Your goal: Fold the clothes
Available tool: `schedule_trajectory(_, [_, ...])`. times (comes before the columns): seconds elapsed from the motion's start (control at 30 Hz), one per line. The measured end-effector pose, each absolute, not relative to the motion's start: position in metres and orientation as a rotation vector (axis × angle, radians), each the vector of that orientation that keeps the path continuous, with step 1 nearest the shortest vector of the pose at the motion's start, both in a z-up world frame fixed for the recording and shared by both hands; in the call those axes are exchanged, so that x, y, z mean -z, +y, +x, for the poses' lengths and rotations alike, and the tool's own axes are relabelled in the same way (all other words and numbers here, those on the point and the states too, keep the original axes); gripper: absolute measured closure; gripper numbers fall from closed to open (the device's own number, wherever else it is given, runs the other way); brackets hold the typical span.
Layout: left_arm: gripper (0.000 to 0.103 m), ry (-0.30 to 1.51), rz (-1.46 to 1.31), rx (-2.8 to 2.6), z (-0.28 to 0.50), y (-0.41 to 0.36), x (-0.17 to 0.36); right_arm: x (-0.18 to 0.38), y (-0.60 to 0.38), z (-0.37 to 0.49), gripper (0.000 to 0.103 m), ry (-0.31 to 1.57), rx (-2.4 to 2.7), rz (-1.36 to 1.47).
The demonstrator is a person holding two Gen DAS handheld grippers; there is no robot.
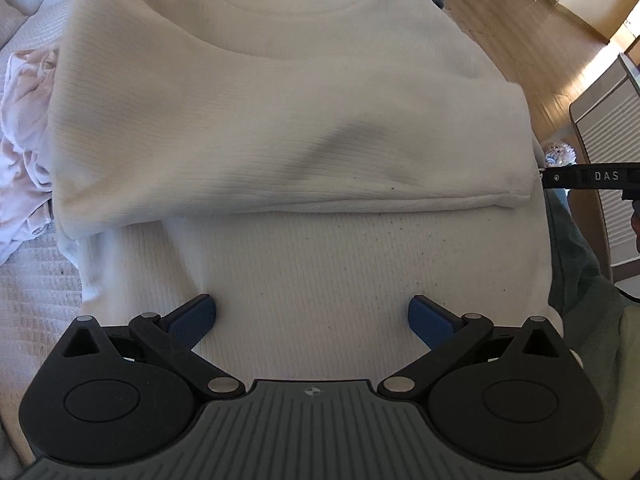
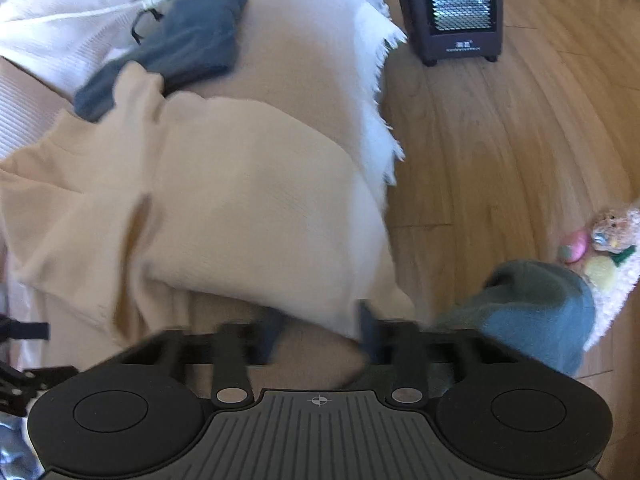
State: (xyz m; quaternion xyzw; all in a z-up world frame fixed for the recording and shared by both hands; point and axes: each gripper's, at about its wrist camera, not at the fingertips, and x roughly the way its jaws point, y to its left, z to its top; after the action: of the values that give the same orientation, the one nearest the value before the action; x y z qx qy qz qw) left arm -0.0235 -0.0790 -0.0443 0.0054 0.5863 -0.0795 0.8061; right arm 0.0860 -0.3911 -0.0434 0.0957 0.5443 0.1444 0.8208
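Left wrist view first: at the far left edge a crumpled pale pink garment sits bunched beside the cream ribbed sweater, which fills the middle of the frame, collar at the top, one sleeve folded across the body toward the right. Low in the frame the left gripper hovers over the sweater's lower part, blue fingers spread wide, nothing between them. At right, wooden floor.

Right wrist view, blurred: upper left, a dark blue garment lies above the sweater's edge. Bottom centre, the right gripper has its fingers drawn narrow with a fold of sweater between them; whether they pinch it I cannot tell. Upper right stands an electric heater.
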Motion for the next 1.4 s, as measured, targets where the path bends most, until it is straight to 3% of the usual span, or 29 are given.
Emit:
schedule_trajectory(0.1, [0.000,1.247,0.002,0.172,-0.026,-0.077,0.040,0.032,-0.391,0.082,0.094,1.115,-0.261,0.156])
schedule_trajectory(0.5, [0.000,1.207,-0.057,0.141,-0.049,-0.055,0.018,-0.094,-0.339,0.057,0.100,0.805,-0.445,0.105])
schedule_trajectory(0.8, [0.000,1.197,-0.059,0.141,-0.055,-0.040,0.016,-0.019,-0.349,0.048,0.087,1.029,-0.350,0.010])
schedule_trajectory(0.97, [0.000,1.192,-0.023,0.165,-0.049,-0.052,0.011,0.004,-0.351,0.046,0.080,1.061,-0.315,-0.064])
schedule_trajectory(1.07, [0.000,1.202,-0.012,0.162,-0.045,-0.057,0.012,0.018,-0.349,0.056,0.070,1.072,-0.301,-0.083])
schedule_trajectory(1.4, [0.000,1.252,0.000,0.133,-0.035,-0.067,0.023,0.044,-0.345,0.076,0.070,1.032,-0.277,-0.146])
